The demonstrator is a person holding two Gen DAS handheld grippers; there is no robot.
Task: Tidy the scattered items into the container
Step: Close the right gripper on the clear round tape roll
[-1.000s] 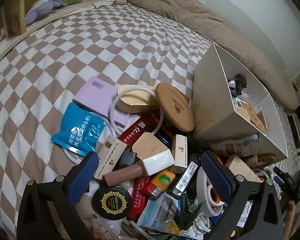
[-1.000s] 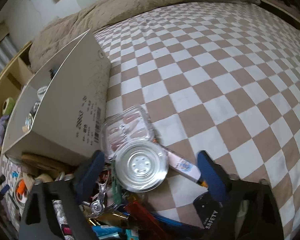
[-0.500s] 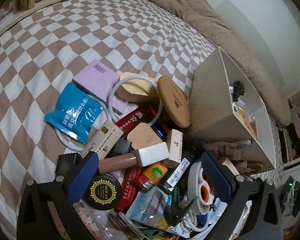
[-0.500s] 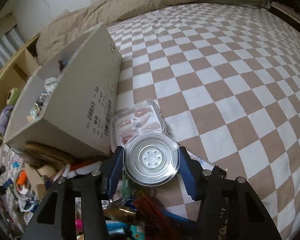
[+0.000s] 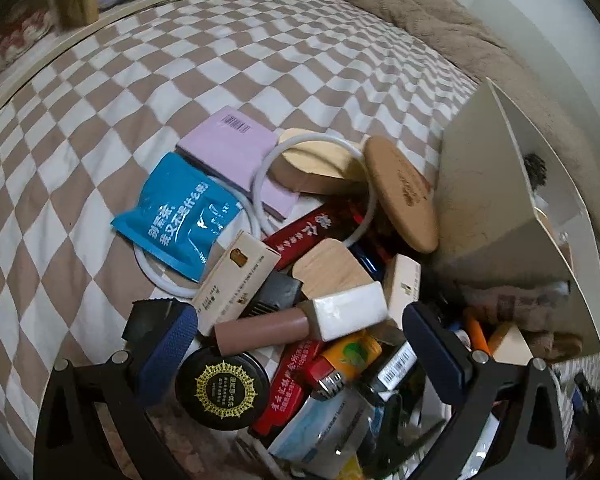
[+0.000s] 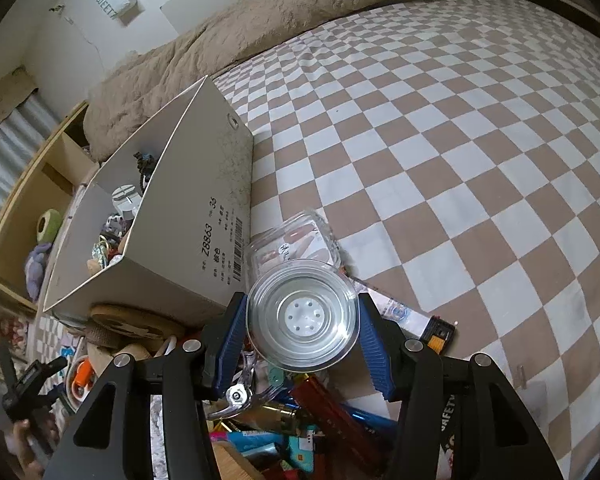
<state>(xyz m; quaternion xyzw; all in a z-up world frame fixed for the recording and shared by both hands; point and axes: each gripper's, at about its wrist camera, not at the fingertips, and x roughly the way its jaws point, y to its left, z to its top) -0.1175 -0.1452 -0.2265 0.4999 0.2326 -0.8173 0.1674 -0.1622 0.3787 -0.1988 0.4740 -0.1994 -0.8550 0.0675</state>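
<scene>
A bed (image 6: 440,128) dressed in a brown-and-white checked sheet fills the room, with a shaggy beige blanket (image 6: 300,12) bunched along the wall side. A pale cardboard box (image 6: 204,216) sits on the sheet, its top open, already holding a jumble of small things. Beside it lies a heap of scattered items.

The right tongs (image 6: 302,322) are clamped on a round clear plastic case (image 6: 302,316), one blue pad pressed to each side of its rim. The case sits just in front of the box's printed wall, above a flat transparent packet of press-on nails (image 6: 290,242) lying on the sheet against the box.

The left tongs (image 5: 300,354) hang spread wide over the other side of the heap, holding nothing. Between the pads lie a brown tube with a white cap (image 5: 300,322), a black round tin with a gold emblem (image 5: 222,386) and an orange lighter (image 5: 348,358). Farther out sit a blue sachet (image 5: 176,220), a lilac box (image 5: 236,150), a white ring (image 5: 312,184) and a round wooden lid (image 5: 400,196) leaning against the cardboard box (image 5: 476,200).
</scene>
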